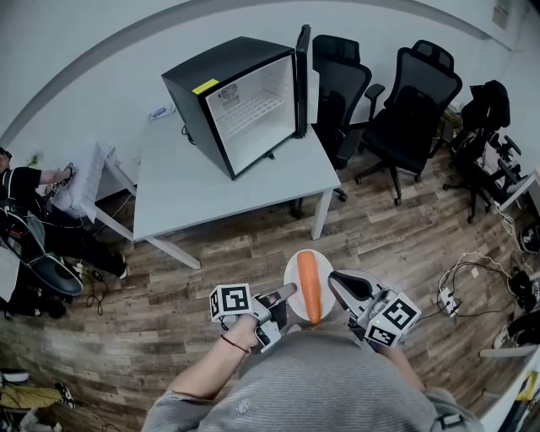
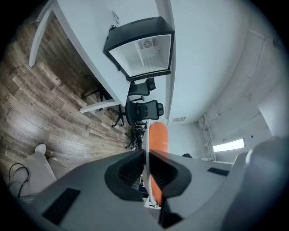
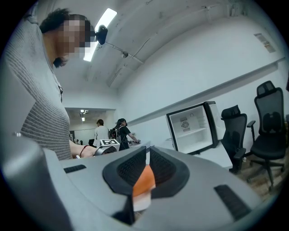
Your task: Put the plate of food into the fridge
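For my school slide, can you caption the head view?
Left gripper and right gripper hold a round white plate with an orange carrot; open black fridge on a pale table.

No word or number is coming through sharply enough to read. The yellow label (image 1: 205, 86) on top of the fridge (image 1: 211, 66) and the round sticker (image 1: 229, 95) on its inner back wall are showing only as smudged print, too small to make out. The small sign (image 1: 501, 12) high on the wall is appearing as a pale blurred strip. The cubes on the left gripper (image 1: 285, 292) and the right gripper (image 1: 337, 283) are carrying black-and-white square markers, which are patterns and not letters.
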Action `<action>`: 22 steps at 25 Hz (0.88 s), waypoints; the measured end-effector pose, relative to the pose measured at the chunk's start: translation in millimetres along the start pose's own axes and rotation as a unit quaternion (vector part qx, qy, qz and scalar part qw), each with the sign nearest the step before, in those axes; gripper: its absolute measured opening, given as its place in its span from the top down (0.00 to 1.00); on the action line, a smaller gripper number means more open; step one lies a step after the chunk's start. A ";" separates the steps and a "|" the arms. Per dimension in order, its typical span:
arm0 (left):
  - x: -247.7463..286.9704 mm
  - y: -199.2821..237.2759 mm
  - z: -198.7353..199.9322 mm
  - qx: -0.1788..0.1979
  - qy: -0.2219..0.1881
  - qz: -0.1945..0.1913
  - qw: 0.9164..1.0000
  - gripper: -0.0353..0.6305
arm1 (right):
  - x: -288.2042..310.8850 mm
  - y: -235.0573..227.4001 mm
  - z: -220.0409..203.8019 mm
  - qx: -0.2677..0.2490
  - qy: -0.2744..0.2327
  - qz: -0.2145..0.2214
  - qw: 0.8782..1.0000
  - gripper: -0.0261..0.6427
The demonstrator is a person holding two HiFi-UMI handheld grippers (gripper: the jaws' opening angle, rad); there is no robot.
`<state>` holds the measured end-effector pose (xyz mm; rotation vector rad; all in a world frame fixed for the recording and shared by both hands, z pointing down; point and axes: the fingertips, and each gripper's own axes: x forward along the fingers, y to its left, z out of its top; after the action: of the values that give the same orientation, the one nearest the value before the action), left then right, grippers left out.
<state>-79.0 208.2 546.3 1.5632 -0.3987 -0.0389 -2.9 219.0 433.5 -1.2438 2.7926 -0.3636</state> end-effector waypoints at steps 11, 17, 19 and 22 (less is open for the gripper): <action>-2.9 4.2 29.1 0.000 0.008 -0.004 1.000 0.90 | 25.0 -9.4 -5.4 -0.010 0.002 -0.017 1.000 0.94; 9.9 7.5 42.2 -0.005 0.013 0.003 1.000 0.90 | 31.6 -33.8 -0.6 -0.007 -0.001 -0.025 1.000 0.94; 17.1 7.1 47.2 -0.008 0.012 0.005 1.000 0.90 | 34.0 -46.5 1.1 -0.005 -0.003 -0.027 1.000 0.94; 28.5 5.3 59.1 -0.014 0.005 0.006 1.000 0.90 | 40.0 -68.3 3.4 -0.002 -0.002 -0.025 1.000 0.94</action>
<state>-69.5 143.7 555.3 1.5332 -0.3984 -0.0284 20.2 144.6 448.1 -1.3173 2.7648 -0.3589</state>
